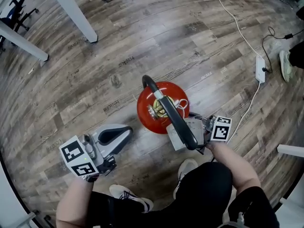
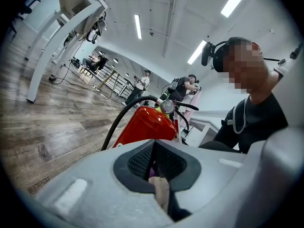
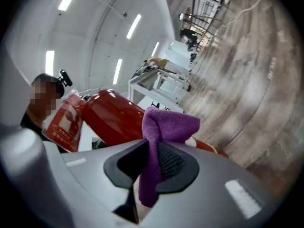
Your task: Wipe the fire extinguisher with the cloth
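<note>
Red fire extinguisher [image 1: 159, 109] stands upright on the wood-plank floor [image 1: 142, 37], seen from above. Its black hose [image 1: 178, 120] arcs over the top and down the near-right side. Pressure gauge [image 2: 167, 107] sits by the valve.

R gripper [image 3: 153, 165] is just beside the extinguisher's near-right side, under the hose, jaws clamped on a purple cloth [image 3: 166, 127]. Cloth's folded end sticks out past the jaw tips toward the red body; contact w/ the cylinder can't be told. Extinguisher's label [image 3: 66, 122] shows in the R gripper view.

L gripper [image 1: 118, 135] is near the extinguisher's near-left side, apart from it, pointing at it. Its jaws are closed together, pads meeting.

Person's shoes [image 1: 130, 197] are on the floor on the extinguisher's near side. White power strip [image 1: 260, 69] w/ white cable [image 1: 232, 18] lies well apart to the extinguisher's far right. White table legs [image 1: 73, 13] stand well apart to its far left.
</note>
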{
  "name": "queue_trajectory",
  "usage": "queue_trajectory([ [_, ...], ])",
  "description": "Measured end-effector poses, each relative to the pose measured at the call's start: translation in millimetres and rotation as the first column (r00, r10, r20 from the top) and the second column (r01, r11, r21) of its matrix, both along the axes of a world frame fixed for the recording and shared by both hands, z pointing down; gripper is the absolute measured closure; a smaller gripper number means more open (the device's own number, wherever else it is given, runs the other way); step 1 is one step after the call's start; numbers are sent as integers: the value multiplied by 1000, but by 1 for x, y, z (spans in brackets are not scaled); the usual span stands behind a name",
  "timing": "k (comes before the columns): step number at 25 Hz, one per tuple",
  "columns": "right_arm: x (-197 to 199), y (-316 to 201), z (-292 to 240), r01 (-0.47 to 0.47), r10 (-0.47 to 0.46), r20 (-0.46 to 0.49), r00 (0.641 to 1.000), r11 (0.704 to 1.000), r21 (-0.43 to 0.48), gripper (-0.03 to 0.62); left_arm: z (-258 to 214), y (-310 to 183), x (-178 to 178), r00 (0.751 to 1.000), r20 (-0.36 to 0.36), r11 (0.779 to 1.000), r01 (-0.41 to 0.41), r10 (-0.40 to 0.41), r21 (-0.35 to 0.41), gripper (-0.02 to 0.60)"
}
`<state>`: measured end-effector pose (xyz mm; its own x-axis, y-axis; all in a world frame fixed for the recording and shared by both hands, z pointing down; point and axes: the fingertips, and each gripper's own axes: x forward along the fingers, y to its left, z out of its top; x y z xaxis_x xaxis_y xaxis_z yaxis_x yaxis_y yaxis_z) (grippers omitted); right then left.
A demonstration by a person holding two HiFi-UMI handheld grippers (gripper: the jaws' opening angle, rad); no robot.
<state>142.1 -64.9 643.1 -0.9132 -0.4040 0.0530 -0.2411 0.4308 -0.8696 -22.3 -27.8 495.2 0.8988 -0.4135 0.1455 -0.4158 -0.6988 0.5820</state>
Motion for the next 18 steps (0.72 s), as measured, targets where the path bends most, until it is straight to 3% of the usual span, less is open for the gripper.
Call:
queue_trajectory([
  [4, 1, 2, 88, -97, 84, -78, 993, 978, -184, 533, 1, 1, -1, 1000, 11, 1000, 9, -9, -3, 578],
  [9, -2, 15, 165, -133, 66, -196, 978, 926, -353, 534, 2, 5, 1, 1000, 19, 1000, 15, -14, -10, 577],
  [14, -5, 12, 131, -133, 102, -101, 990, 918, -375, 534, 3, 7, -2, 999, 26, 1000, 23, -22, -16, 578],
  [18, -3, 5, 36, -73, 100, 97, 990, 966, -249, 533, -2, 2, -4, 1000, 5, 1000, 29, -29, -4, 578],
])
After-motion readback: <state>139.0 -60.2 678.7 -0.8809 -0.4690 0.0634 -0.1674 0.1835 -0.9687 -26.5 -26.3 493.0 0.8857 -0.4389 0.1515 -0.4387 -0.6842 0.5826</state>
